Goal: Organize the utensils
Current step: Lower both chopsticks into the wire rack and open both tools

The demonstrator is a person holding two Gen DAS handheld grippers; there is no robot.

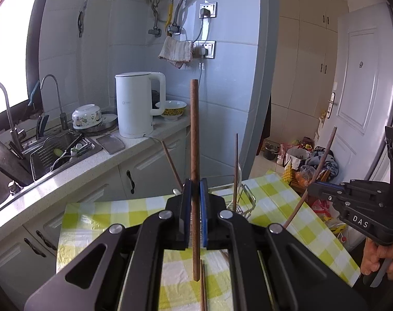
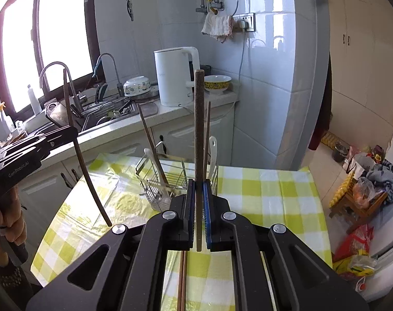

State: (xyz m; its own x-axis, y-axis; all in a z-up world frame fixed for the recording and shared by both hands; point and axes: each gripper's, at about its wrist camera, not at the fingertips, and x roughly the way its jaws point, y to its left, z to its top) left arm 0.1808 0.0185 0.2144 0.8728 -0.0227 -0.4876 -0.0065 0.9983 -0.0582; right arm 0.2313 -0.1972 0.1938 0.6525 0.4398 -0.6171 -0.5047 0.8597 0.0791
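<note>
Pinching a brown chopstick [image 1: 195,171] upright, the left hand-held gripper [image 1: 195,194] is gripping it near mid-length; the right hand-held gripper [image 2: 198,197] is clamping a second chopstick [image 2: 198,140] likewise. Beyond both, the wire utensil rack [image 2: 170,178] is standing on the checked counter [image 2: 261,197], already carrying chopsticks and white spoons. More chopsticks [image 2: 182,280] are lying below. Risks, as I judge: the thin sticks may be pivoting in the pads, missing the rack's compartment or knocking the standing utensils.

Both wrist views ride close behind their claws, angled downward, sharing checkered table [image 1: 269,194], wire rack [image 2: 175,178], kettle [image 1: 134,103]
</note>
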